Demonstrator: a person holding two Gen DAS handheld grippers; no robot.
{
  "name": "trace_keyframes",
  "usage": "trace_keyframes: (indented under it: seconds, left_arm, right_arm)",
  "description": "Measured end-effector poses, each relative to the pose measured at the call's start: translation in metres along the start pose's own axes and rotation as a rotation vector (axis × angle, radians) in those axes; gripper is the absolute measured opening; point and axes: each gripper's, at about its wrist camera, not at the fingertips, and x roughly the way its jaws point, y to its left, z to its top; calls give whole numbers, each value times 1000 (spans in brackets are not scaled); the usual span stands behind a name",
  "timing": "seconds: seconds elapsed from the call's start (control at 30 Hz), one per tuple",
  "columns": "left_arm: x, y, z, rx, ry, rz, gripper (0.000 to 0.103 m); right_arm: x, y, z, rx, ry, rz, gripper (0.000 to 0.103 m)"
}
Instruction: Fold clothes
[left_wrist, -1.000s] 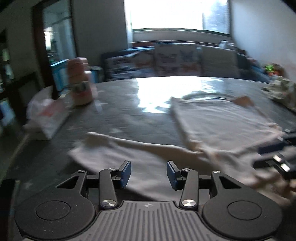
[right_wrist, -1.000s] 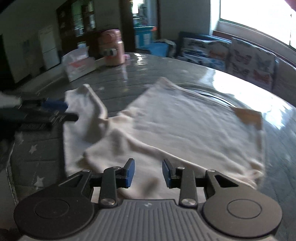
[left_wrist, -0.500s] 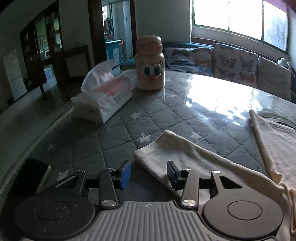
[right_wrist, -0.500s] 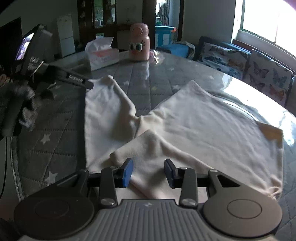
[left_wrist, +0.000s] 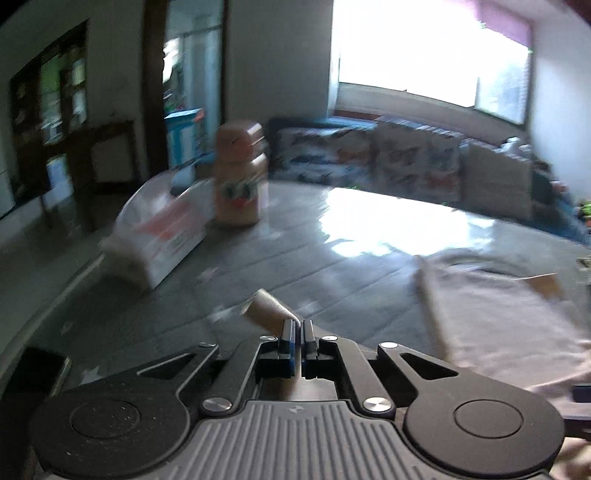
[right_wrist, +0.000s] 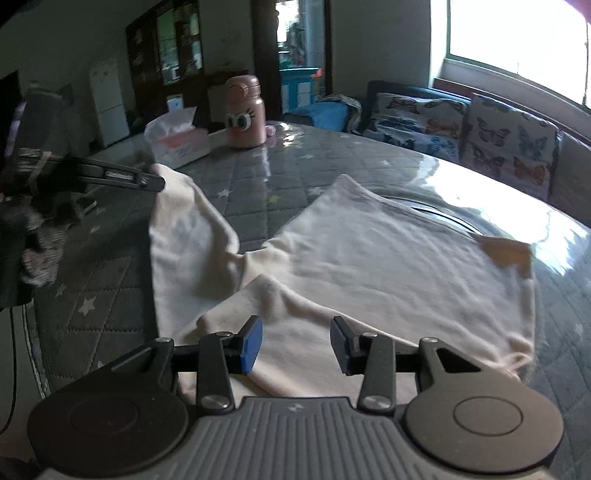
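Note:
A cream long-sleeved shirt (right_wrist: 388, 251) lies spread on the grey quilted table (right_wrist: 280, 173). Its left sleeve (right_wrist: 184, 229) runs out toward the left. My left gripper (left_wrist: 298, 332) is shut on the sleeve cuff (left_wrist: 267, 312) and lifts it off the table; it shows from the side in the right wrist view (right_wrist: 147, 181). The shirt body shows blurred in the left wrist view (left_wrist: 498, 317). My right gripper (right_wrist: 297, 341) is open and empty, low over the folded near edge of the shirt.
A tissue box (right_wrist: 177, 142) and a pink bottle with cartoon eyes (right_wrist: 243, 112) stand at the table's far left. A dark phone (left_wrist: 33, 376) lies near the table's left edge. A sofa with butterfly cushions (right_wrist: 480, 136) runs behind the table.
My left gripper has shut on the sleeve cuff and raised it. My right gripper stays open over the shirt's near edge.

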Motion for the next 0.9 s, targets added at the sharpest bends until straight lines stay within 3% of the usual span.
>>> trace_keyframes:
  seconds: [0.3,0.43,0.53,0.73,0.83,0.9]
  left_arm:
    - [-63,-104,14,166,-107,-361,2]
    - [-70,-140,0,246,-98,-453,2]
    - [-57,-142,-10,249,-48,-397,6]
    - [-23,-100,-24,171,34,-170,8]
    - [-12,-71,-34,142,51,-53,19]
    - [-6,-56,-40,136,54,21,40]
  right_arm:
    - [-35,-42,-14,122,-49,-71,41]
    - [-45,-63,-23,206,-44,-82,41]
    - [-49,-68,-29,219,-44,-90,41]
    - [-41,-63,-31,214,-29,-74,41]
    - [-36,-59,-28,205,-24,-61,42]
    - [-33,-55,-26,197,-19,-54,44]
